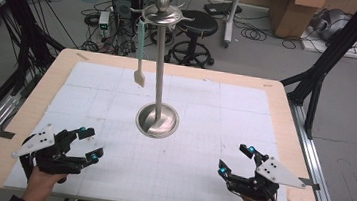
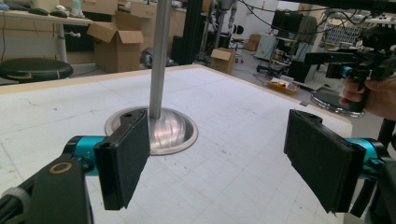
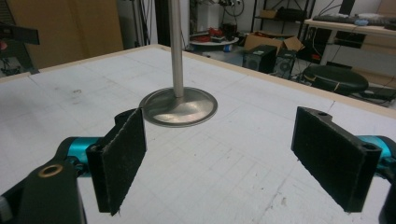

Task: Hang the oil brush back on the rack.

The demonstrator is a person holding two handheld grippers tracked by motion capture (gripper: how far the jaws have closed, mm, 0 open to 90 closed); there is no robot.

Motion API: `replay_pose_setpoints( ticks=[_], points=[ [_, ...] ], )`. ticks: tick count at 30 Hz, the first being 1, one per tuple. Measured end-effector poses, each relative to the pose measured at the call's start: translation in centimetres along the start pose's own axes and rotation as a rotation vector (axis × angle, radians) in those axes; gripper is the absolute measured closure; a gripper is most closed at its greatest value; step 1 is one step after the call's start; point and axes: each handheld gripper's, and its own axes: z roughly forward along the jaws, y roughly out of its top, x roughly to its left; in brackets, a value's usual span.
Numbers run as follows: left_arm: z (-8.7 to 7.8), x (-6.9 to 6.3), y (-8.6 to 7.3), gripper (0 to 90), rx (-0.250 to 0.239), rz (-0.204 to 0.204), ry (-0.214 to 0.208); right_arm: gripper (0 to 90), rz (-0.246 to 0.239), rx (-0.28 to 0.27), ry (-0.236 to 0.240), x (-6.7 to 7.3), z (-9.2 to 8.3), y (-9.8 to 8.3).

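The surface [image 1: 208,184] is a wooden board covered by a white gridded sheet, and it carries one standing thing: a metal stand [image 1: 159,78] with a round domed base [image 1: 157,121] set near the middle of the surface, slightly toward the far edge. A thin upright pole [image 1: 160,63] rises from the base to a flat ringed top with a ball knob [image 1: 163,1]. From the left side of that top hangs a pale green spatula [image 1: 141,51], blade down, its cream blade [image 1: 139,79] in the air above the far half of the surface, just beside the pole and not touching it.

The left gripper [image 1: 90,144] sits near the near-left corner, held in a hand [image 1: 42,181] at the near edge. Its jaws are spread wide apart with nothing between them; in the left gripper view the gripper [image 2: 217,165] frames bare sheet, with the base [image 2: 152,130] beyond.

The right gripper [image 1: 236,160] sits near the near-right corner, well apart from the left one and from the stand. Its jaws are likewise spread wide and hold nothing; in the right gripper view the gripper [image 3: 219,163] looks over bare sheet toward the base [image 3: 180,107] and pole [image 3: 176,46]
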Motion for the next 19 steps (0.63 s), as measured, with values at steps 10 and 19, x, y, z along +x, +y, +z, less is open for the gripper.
replay_pose_setpoints(
  ticks=[10, 19],
  points=[
    [0.22, 0.03, -0.16, 22.9, 0.01, -0.001, -0.005, 16.8, 0.013, 0.016, -0.005, -0.17, 0.22, -0.35],
    [0.22, 0.09, -0.2, 22.7, 0.012, -0.005, 0.0, 16.8, 0.021, 0.012, -0.007, -0.26, 0.18, -0.38]
  ],
)
